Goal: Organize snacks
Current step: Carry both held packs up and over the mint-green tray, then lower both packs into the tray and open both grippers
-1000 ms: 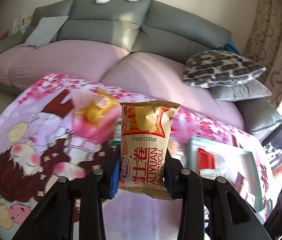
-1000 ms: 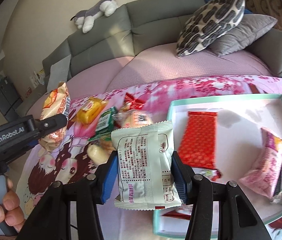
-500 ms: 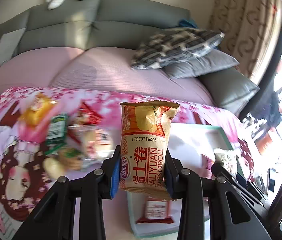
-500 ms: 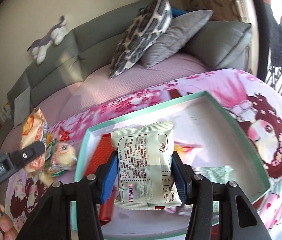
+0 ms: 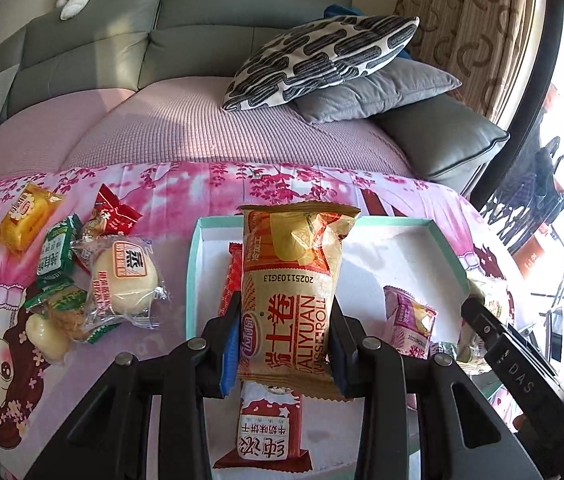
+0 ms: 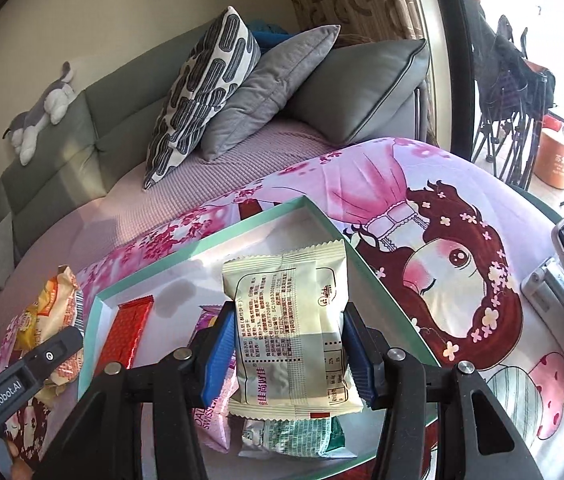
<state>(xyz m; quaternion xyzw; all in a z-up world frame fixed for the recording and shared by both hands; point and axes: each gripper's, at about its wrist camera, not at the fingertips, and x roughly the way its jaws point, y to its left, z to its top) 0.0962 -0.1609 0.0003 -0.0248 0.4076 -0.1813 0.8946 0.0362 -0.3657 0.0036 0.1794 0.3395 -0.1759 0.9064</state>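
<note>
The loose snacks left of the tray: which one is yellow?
The yellow packet, farthest left in the pile, beside the green packet. The others are green, red or clear-wrapped.

Left gripper (image 5: 283, 320): both black fingers extend forward, blue pads pressed against the two sides of an upright orange snack packet (image 5: 291, 280), which is clamped between them and held clear of the surface. In the right wrist view this gripper's body shows at the near left edge.

Right gripper (image 6: 287, 346): fingers likewise extended forward, blue pads closed against both sides of an upright pale cream packet (image 6: 289, 320), gripped at its lower half. In the left wrist view its body shows at the near right.
</note>
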